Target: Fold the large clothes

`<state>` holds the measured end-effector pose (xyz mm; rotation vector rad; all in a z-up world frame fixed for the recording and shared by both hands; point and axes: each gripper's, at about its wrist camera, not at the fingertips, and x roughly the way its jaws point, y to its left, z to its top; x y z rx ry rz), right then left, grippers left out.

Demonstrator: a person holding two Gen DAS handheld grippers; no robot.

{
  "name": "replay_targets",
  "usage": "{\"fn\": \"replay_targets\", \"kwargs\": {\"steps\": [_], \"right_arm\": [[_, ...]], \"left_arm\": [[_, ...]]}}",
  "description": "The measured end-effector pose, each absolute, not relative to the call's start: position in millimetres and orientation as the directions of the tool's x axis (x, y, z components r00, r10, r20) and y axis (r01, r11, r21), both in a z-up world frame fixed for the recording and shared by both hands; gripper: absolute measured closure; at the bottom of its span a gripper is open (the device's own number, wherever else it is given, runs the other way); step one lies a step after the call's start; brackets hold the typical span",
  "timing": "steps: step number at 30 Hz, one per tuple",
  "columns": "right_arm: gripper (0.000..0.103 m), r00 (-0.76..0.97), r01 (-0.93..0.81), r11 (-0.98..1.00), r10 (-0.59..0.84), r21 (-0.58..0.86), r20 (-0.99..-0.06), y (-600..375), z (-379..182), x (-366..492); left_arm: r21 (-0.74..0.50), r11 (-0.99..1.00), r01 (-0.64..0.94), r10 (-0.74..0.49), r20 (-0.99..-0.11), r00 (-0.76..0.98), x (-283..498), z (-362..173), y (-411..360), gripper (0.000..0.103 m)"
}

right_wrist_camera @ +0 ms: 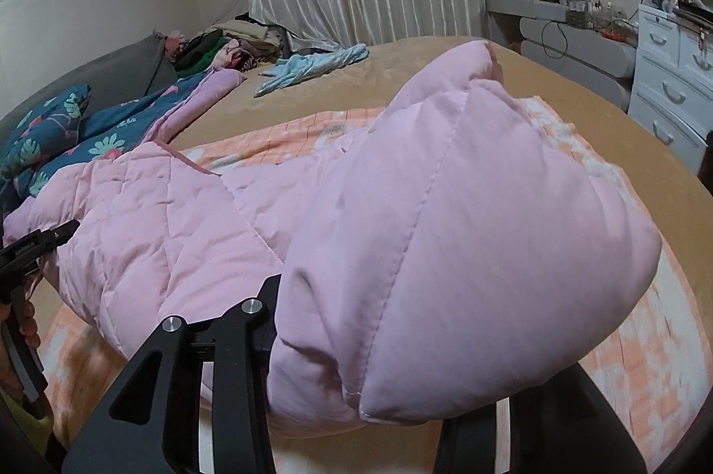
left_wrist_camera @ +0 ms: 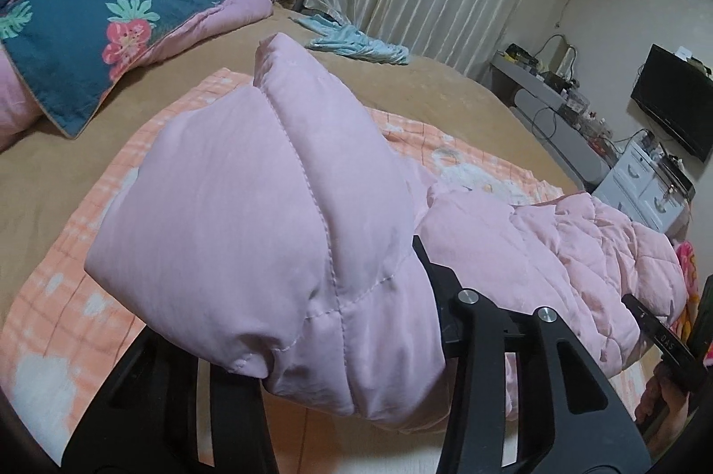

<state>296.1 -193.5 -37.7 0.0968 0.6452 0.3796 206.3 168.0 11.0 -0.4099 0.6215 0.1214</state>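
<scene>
A pink quilted padded jacket (left_wrist_camera: 231, 197) lies lifted over an orange checked blanket (left_wrist_camera: 67, 251) on the bed. In the left wrist view my left gripper (left_wrist_camera: 312, 295) is shut on a thick bunched fold of it, which bulges over the fingers and hides the tips. The right gripper (left_wrist_camera: 659, 335) shows at the right edge, clamped on the jacket's other end. In the right wrist view the right gripper (right_wrist_camera: 401, 318) is shut on a puffy fold of the jacket (right_wrist_camera: 468, 206). The left gripper (right_wrist_camera: 40, 242), held in a hand, grips the far left end.
A blue floral quilt (left_wrist_camera: 80, 41) lies at the bed's left, a light blue garment (left_wrist_camera: 356, 43) near the curtains, and a pile of clothes (right_wrist_camera: 231, 41) at the back. A white dresser (right_wrist_camera: 673, 81) and a cluttered shelf stand right of the tan bed (left_wrist_camera: 178, 81).
</scene>
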Motion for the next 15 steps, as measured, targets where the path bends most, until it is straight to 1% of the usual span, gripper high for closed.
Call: {"fn": "replay_targets", "kwargs": {"steps": [10,15], "right_arm": [[0.064,0.712,-0.310,0.928,0.371,0.208,-0.597,-213,-54,236],[0.061,0.698,-0.293,0.928,0.371,0.229,-0.613,-221,-72,217]], "left_arm": [[-0.309,0.923,-0.227,-0.011,-0.612,0.791,150,-1,159,0.066],[-0.304,0.923,-0.238,-0.008,-0.633,0.774,129,-20,156,0.063]]}}
